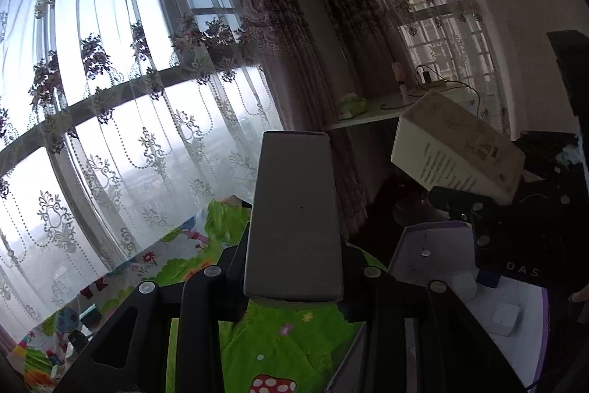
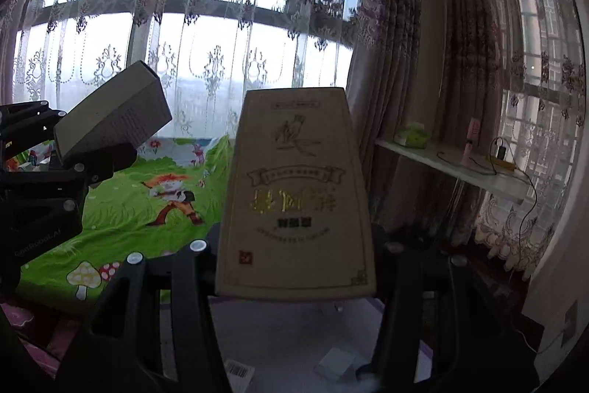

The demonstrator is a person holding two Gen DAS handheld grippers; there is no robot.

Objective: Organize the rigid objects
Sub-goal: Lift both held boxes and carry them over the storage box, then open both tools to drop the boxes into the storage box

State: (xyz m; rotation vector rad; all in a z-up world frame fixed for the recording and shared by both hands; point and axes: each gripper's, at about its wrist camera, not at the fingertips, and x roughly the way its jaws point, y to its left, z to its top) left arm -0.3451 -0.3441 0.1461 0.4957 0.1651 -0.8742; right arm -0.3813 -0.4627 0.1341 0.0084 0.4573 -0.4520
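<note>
Both boxes are up in the air, w/ nothing under them but the bed and an open tray. Left hand-held gripper (image 1: 294, 286) is clamped on a plain grey box (image 1: 294, 216); right hand-held gripper (image 2: 294, 297) is clamped on a cream box w/ gold print (image 2: 294, 197), held upright.

Risks, as I judge them:
- Each box is pinched only at its lower end, so most of it sticks out past the fingers; a quick swing could lever it loose.
- The boxes sit near each other; the cream box (image 1: 456, 153) is tilted just right of the grey one, so they could knock together.
- The purple-edged tray (image 1: 416, 242) below holds small white boxes (image 1: 506, 317); a drop would scatter them.

Hard to tell: fingertips are hidden behind the boxes, so grip depth is unknown. Tray is cut off by the gripper frames. Gold text too blurred to read. Shelf (image 2: 452, 164) by the curtain is dim, w/ small items unclear.
</note>
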